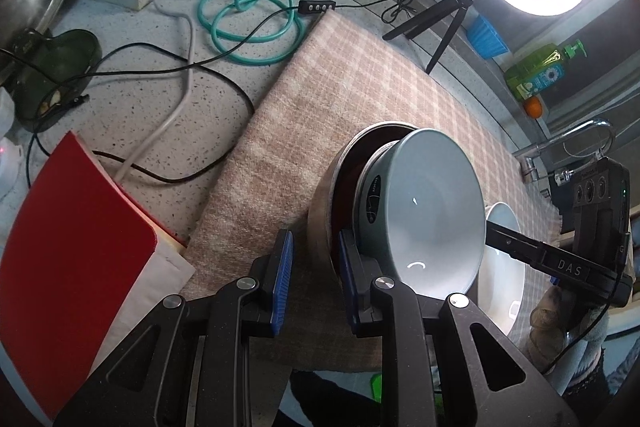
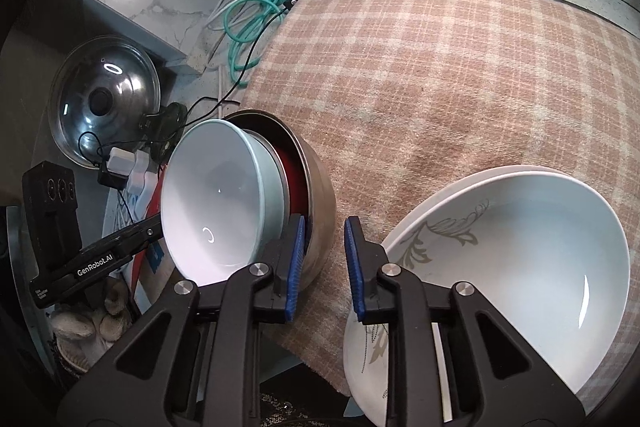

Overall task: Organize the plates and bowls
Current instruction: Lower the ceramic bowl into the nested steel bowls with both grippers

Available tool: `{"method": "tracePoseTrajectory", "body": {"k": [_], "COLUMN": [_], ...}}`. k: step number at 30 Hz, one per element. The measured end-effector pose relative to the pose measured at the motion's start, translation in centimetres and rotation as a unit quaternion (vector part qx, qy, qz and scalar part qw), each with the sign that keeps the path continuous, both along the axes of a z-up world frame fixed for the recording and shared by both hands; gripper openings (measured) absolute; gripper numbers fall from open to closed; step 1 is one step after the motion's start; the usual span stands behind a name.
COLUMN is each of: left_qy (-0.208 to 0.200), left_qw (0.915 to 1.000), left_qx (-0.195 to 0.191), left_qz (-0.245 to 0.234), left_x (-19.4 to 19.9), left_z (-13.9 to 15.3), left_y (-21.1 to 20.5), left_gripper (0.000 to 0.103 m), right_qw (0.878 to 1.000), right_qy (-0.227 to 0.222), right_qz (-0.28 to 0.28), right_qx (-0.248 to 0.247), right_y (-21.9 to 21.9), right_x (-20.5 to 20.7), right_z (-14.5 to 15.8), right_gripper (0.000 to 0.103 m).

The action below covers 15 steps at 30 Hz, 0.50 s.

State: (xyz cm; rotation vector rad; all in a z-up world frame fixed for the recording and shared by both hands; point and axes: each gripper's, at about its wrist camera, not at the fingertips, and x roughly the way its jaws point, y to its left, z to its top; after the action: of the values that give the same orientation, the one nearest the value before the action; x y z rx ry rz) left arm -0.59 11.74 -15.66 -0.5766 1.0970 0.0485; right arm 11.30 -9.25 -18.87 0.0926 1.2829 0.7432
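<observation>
Left wrist view: the left gripper (image 1: 316, 279) stands astride the near wall of the tipped steel bowl (image 1: 320, 211), one pad outside and one inside, and appears clamped on it. A light blue bowl (image 1: 432, 219) leans on edge inside the steel bowl, mouth toward the white bowl (image 1: 504, 267) beside it on the checked cloth (image 1: 360, 87). Right wrist view: the right gripper (image 2: 322, 267) is released. Its pads are narrowly apart over bare cloth, grasping nothing, between the steel bowl and the stacked white bowls.
</observation>
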Motion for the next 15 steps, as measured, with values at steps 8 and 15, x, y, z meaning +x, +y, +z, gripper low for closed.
{"method": "tracePoseTrajectory", "body": {"k": [8, 15], "left_qy": [0.001, -0.001], "left_qw": [1.0000, 0.9999], "left_qx": [-0.002, 0.004], "left_qz": [-0.003, -0.014], "left_x": [0.5, 0.7], "left_z": [-0.3, 0.0], "left_y": [0.1, -0.6], "left_gripper": [0.020, 0.008], "right_qw": [1.000, 1.000], "right_qy": [-0.006, -0.006], "right_qz": [0.017, 0.016], "right_qx": [-0.014, -0.018], "right_y": [1.2, 1.3], "right_x": [-0.3, -0.3], "right_z": [-0.5, -0.4], "right_gripper": [0.013, 0.013]}}
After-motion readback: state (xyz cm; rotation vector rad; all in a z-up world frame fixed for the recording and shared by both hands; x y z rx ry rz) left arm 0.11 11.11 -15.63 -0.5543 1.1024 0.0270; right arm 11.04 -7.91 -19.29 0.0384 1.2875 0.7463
